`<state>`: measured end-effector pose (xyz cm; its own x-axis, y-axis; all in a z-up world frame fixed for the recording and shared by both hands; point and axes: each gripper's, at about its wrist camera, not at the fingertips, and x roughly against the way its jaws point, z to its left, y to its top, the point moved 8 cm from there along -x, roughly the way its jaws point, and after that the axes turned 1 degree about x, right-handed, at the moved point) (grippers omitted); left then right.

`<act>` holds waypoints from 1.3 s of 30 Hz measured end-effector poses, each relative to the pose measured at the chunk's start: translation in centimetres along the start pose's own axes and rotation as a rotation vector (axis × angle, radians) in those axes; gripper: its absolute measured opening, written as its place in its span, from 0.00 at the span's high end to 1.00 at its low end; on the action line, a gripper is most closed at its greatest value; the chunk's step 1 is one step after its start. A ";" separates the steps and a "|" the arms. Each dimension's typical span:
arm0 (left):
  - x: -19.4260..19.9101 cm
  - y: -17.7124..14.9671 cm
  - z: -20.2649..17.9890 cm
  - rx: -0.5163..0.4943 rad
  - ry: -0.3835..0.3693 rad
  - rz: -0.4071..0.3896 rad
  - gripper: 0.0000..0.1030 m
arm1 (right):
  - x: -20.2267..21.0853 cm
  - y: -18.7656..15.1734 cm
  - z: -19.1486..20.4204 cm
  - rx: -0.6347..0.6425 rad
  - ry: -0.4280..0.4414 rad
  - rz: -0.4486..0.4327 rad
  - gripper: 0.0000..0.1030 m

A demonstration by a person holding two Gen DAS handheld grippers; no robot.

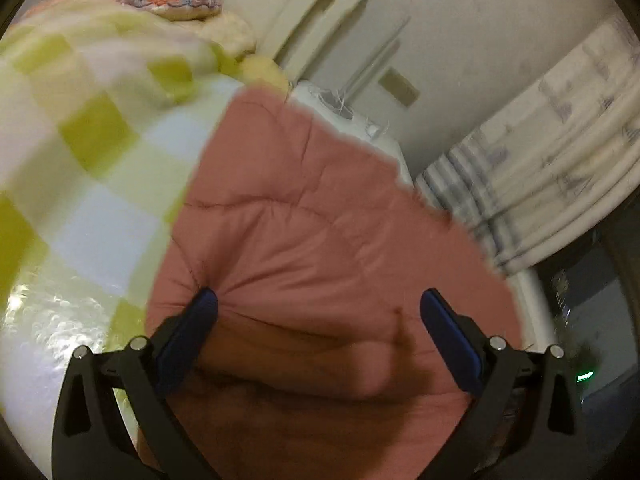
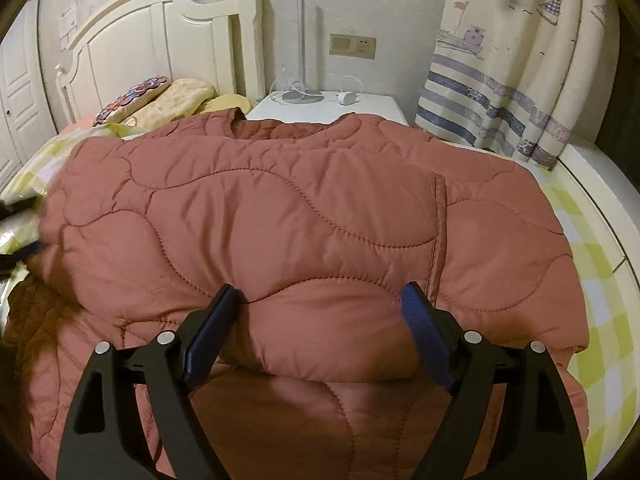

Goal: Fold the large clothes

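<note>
**Now: quilted jacket spread on the bed, both grippers wide apart**

Spread across the middle of the right wrist view: a rust-pink quilted jacket (image 2: 280,216), lying on a yellow-and-white checked bedspread (image 2: 600,320) that shows at the right and far left edges. Low in that frame, the right gripper (image 2: 320,300), jaws parted wide, a puffy fold of the jacket bulging between the blue pads (image 2: 424,328) without being pinched. Behind, in the upper part: a cream headboard (image 2: 160,32), pillows (image 2: 160,100) at upper left, a white bedside table (image 2: 332,108) in the centre, a striped curtain (image 2: 500,80) at upper right.

In the left wrist view, blurred: the left gripper (image 1: 320,300) at the bottom, jaws likewise spread, over the same jacket (image 1: 304,208), which fills the centre and lower frame; no squeeze on the cloth visible. Checked bedspread (image 1: 80,160) filling the left side, curtain (image 1: 540,160) at right.
</note>
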<state>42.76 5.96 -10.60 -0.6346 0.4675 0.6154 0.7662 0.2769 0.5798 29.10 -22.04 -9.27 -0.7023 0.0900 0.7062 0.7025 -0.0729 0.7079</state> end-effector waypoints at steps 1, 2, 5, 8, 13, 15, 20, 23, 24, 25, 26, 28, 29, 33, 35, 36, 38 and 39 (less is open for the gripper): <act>0.2 0.1 -0.3 -0.026 0.013 -0.003 0.02 | 0.0 0.0 0.2 0.006 -0.004 0.001 0.22; 0.6 0.5 -0.6 -0.007 -0.005 0.014 0.03 | 0.0 0.0 0.2 0.009 -0.007 0.001 0.22; 2.3 3.1 -1.1 0.083 -0.128 -0.025 0.03 | -0.1 0.0 0.2 0.004 0.005 0.002 0.21; 1.8 6.0 -0.7 0.118 -0.145 -0.039 0.02 | -0.1 0.0 0.2 -0.001 0.011 -0.001 0.21; -4.6 5.6 0.1 0.109 -0.100 0.180 0.03 | 0.0 -0.1 0.3 -0.003 0.029 -0.004 0.21; -3.7 7.3 -0.5 0.151 -0.141 0.152 0.03 | 0.0 -0.1 0.3 -0.005 0.032 -0.004 0.21; -4.3 10.3 -0.9 0.205 -0.171 0.104 0.02 | -0.1 -0.1 0.3 -0.009 0.038 -0.001 0.21; -8.1 9.3 0.1 0.176 -0.078 0.195 0.02 | -0.1 -0.1 0.3 -0.016 0.049 -0.001 0.21; -8.8 9.1 0.0 0.148 -0.057 0.190 0.02 | -0.1 -0.1 0.4 -0.019 0.055 -0.003 0.21; -8.8 9.3 -0.2 0.131 -0.039 0.174 0.02 | -0.1 0.0 0.3 -0.020 0.056 -0.003 0.21; -8.8 9.4 -0.3 0.129 -0.023 0.166 0.02 | -0.1 -0.1 0.3 -0.020 0.057 -0.003 0.21; -8.2 10.4 -0.8 0.150 -0.048 0.120 0.02 | -0.2 -0.1 0.3 -0.024 0.059 -0.002 0.21; -7.4 11.2 -1.1 0.164 -0.077 0.069 0.02 | -0.2 -0.1 0.3 -0.026 0.062 -0.001 0.21; -8.6 10.8 0.1 0.147 0.011 0.075 0.02 | -0.2 -0.1 0.2 -0.026 0.066 -0.002 0.21; -10.0 9.9 0.3 0.113 0.030 0.111 0.02 | -0.2 0.0 0.3 -0.027 0.073 -0.004 0.21; -9.9 9.8 -0.1 0.074 0.054 0.090 0.02 | -0.2 0.0 0.3 -0.028 0.075 -0.005 0.21; -9.1 9.7 -0.8 0.050 0.102 0.063 0.02 | -0.2 0.0 0.1 -0.033 0.077 -0.004 0.21; -8.1 9.5 -1.3 0.044 0.108 0.032 0.03 | -0.3 0.0 0.0 -0.036 0.079 -0.004 0.21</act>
<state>55.04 3.71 -9.44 -0.6153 0.3838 0.6886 0.7883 0.3009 0.5367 29.30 -22.08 -9.45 -0.7127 0.0114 0.7014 0.6964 -0.1084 0.7094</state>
